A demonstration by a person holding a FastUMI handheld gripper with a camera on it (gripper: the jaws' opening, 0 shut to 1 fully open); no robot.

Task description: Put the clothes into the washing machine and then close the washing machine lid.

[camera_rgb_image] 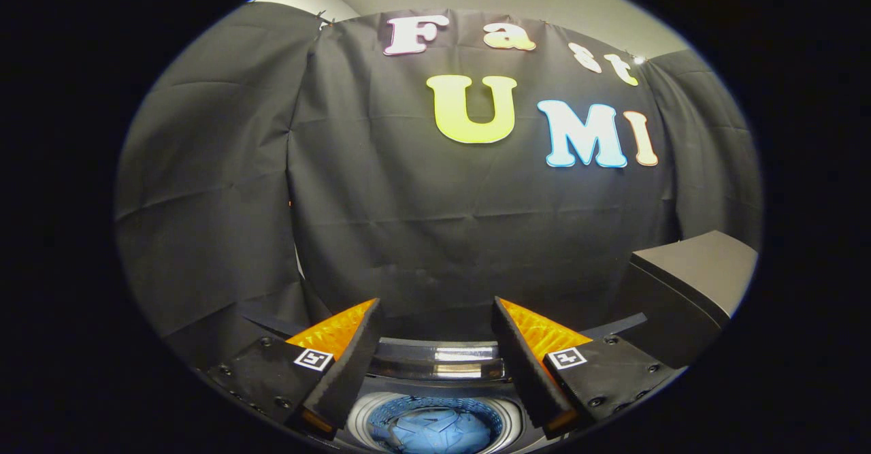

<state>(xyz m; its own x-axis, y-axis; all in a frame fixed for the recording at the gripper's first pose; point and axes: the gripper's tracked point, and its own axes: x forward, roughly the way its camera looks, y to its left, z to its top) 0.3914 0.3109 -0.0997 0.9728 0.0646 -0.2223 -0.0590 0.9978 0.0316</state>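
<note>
The black cloth wall [435, 236] of the booth rises straight ahead, well beyond the washing machine [435, 362], which is the landmark here. The gripper [435, 318] hangs above the machine's open top, tilted so that it looks out level at the wall while the drum sits low between its two fingers [340, 372]. Those fingers are spread wide apart, black pads facing inward, orange ribbing on their outer sides, and they hold nothing. Each finger carries one small square marker. To the right of the machine, and rising higher than its rim, stands one dark grey slab [687, 284] with a flat lighter top; whether it is the raised lid cannot be told. The machine's rear edge shows as a shiny curved band just behind the drum opening. Inside the round, perforated drum [381, 416] lies the clothes [435, 430], a crumpled blue bundle resting at the bottom, directly below the gap between the fingers. How many garments make up the bundle cannot be told.
</note>
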